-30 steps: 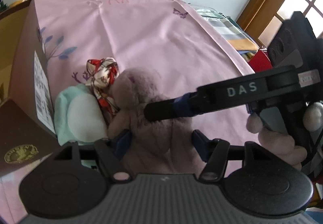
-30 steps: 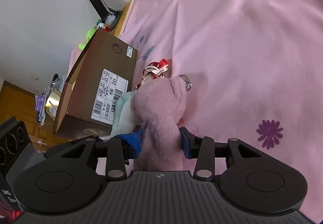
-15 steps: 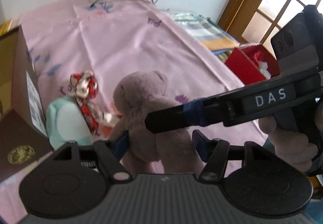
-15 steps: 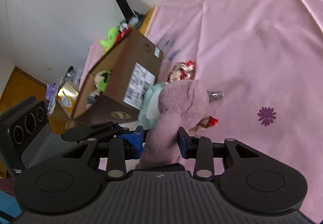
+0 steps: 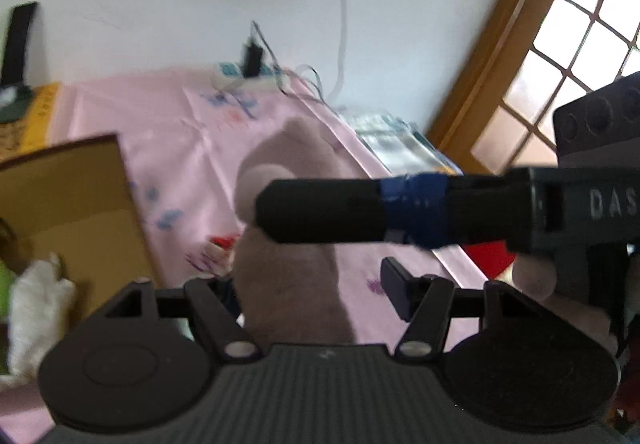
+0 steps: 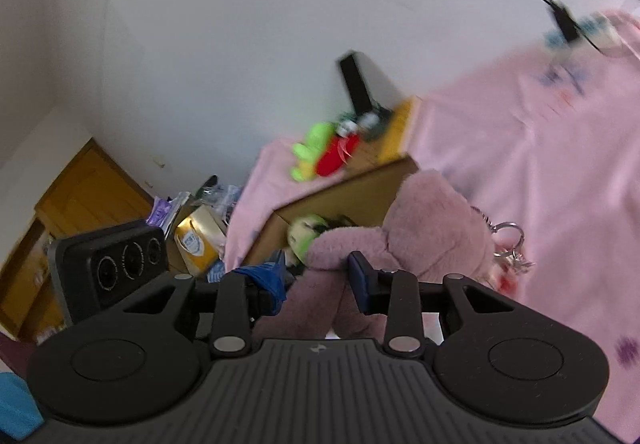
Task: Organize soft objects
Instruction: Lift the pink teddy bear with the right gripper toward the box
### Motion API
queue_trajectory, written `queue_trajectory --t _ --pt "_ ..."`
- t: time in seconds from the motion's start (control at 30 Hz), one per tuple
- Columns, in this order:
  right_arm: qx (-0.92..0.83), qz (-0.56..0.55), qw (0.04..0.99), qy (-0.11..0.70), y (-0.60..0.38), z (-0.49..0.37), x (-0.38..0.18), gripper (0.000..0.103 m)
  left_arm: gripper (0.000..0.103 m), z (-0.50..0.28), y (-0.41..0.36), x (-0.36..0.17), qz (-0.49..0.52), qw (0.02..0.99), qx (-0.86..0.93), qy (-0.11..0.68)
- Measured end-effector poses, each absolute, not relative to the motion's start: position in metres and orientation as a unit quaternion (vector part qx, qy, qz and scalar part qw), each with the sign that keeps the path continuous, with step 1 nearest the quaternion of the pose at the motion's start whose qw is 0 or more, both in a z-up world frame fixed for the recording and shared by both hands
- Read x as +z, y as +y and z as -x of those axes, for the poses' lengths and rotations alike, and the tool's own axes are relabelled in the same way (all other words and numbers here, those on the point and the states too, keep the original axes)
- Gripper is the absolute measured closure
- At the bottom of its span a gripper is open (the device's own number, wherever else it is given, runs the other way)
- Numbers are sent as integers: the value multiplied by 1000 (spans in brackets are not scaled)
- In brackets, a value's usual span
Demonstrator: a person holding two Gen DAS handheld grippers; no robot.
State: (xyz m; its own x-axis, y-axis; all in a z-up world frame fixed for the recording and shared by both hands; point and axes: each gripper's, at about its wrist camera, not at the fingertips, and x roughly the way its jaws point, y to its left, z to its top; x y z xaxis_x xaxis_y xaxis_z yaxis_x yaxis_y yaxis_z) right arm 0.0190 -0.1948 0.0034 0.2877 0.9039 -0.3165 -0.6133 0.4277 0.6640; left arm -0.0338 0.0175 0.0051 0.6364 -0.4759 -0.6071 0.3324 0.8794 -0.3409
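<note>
We held the bear (image 6: 424,228) clear of the pink sheet (image 6: 552,148), with both grippers working on it. The right gripper (image 6: 316,276) pinched the bear's lower body between its blue-taped pads; its jaws had just been closing further on the plush. In the right wrist view the bear's head stood at 1 o'clock from the pads, and its keyring (image 6: 508,244) hung at 3 o'clock from the head. The left gripper (image 5: 308,284) stood spread; the bear (image 5: 288,244) lay between its fingers, against the left one, while the right finger (image 5: 396,284) stood apart from the plush. In the left wrist view the right gripper's finger (image 5: 344,210) crossed the bear from 3 o'clock. The open box (image 6: 344,196) lay on the sheet at 11 o'clock from the right pads, with a green-and-white toy (image 6: 304,234) inside. In the left wrist view the box (image 5: 68,204) sat at 9 o'clock. A power strip (image 5: 244,78) lay at the far edge of the sheet, at 12 o'clock.
</note>
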Motion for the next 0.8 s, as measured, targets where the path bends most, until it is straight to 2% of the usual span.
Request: queue_trajectory --t 0.37,0.8 --pt "528 -150 773 318 -86 -27 21 87 40 27 113 7 184 910 -171 330" --pt "539 -28 763 355 -2 -56 6 88 40 15 169 -33 256 903 -71 337"
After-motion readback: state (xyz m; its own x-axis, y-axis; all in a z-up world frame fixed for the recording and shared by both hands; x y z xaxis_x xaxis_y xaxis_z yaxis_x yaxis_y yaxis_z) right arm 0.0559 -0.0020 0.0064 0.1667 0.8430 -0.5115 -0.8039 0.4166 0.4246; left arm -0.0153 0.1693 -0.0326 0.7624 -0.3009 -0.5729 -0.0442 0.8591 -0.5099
